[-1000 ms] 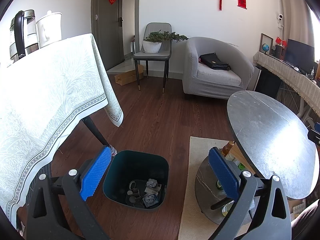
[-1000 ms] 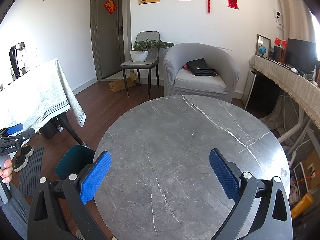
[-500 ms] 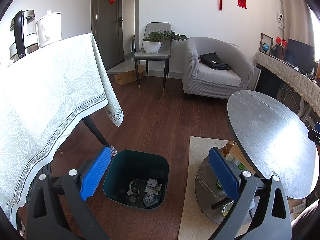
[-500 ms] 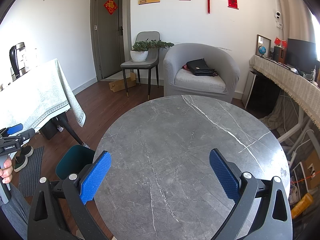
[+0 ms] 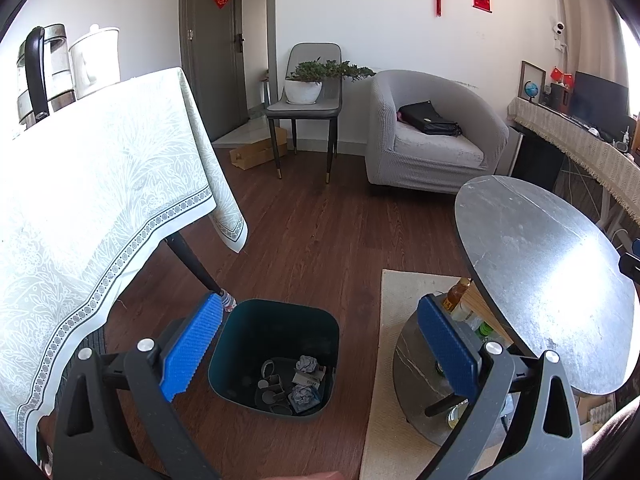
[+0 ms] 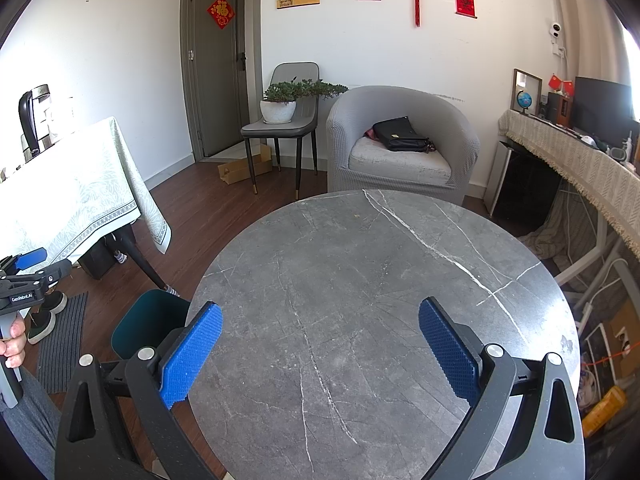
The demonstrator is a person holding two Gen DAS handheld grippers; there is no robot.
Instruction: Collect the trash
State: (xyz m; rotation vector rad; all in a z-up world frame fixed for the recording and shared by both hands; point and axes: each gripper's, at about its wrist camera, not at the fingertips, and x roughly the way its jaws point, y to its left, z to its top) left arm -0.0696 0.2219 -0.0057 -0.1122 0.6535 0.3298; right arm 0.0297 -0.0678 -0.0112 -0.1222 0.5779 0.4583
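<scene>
Both claws stand wide apart and hold nothing: the left gripper [image 5: 320,344] hangs above the floor with the dark teal bin [image 5: 276,356] between its blue pads, and the right gripper [image 6: 320,344] hovers over the bare grey marble table [image 6: 380,280].

The trash [image 5: 302,384] already lies in the bottom of the bin, crumpled paper and small scraps, on the wooden floor just left of the table's base. No loose litter shows on the tabletop, so the collecting looks close to finished.

Risks, as I judge them: the bin sits close beside the leg of the cloth-covered table [image 5: 100,184] on the left, so a careless reach could knock it over or snag the hanging cloth.

Only the left wrist view looks into the bin, and it also shows bottles [image 5: 460,300] stored under the round table. The right wrist view shows the whole tabletop, only the bin's rim, and the person's hand [image 6: 12,344] holding the left gripper's handle. Farther off stand a chair [image 6: 288,120] with a plant and a grey armchair [image 6: 400,148].
</scene>
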